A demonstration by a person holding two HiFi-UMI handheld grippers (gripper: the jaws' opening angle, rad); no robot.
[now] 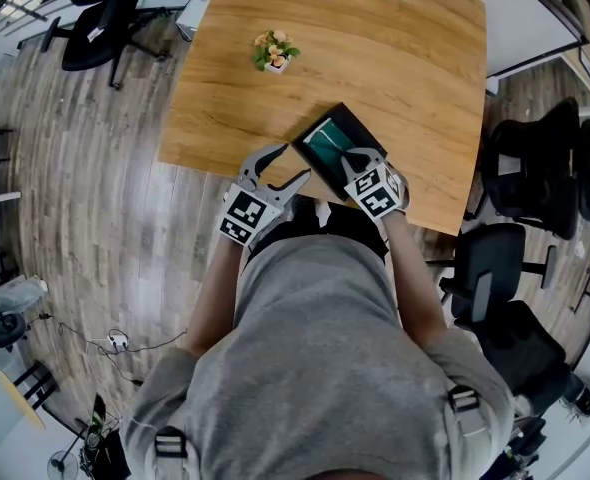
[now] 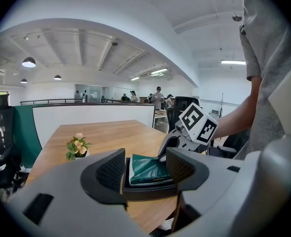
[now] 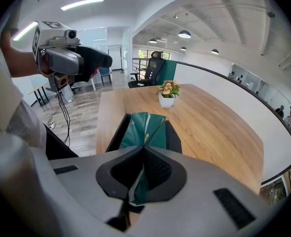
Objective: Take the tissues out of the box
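Where the right tool [image 3: 144, 151] meets the tissue pack [image 3: 146, 124], I see its jaws shut tight on a pinch of the green wrapper. The wrapper is drawn up into a peaked tent, with creases running to the grip. The pack is dark green, glossy and soft-sided, with a pale strip along the fold. The small print on its edge is too fine for me to read. It sits in a shallow black box [image 3: 173, 132] at the near edge of the wooden surface [image 1: 375, 48]. The pinched end is probably lifted a little, though I can't be sure from here. My left tool [image 1: 287, 166] hovers just beside the box's near-left corner, jaws wide apart, gripping nothing. A small potted flower [image 1: 274, 52] stands well apart, further up the surface.
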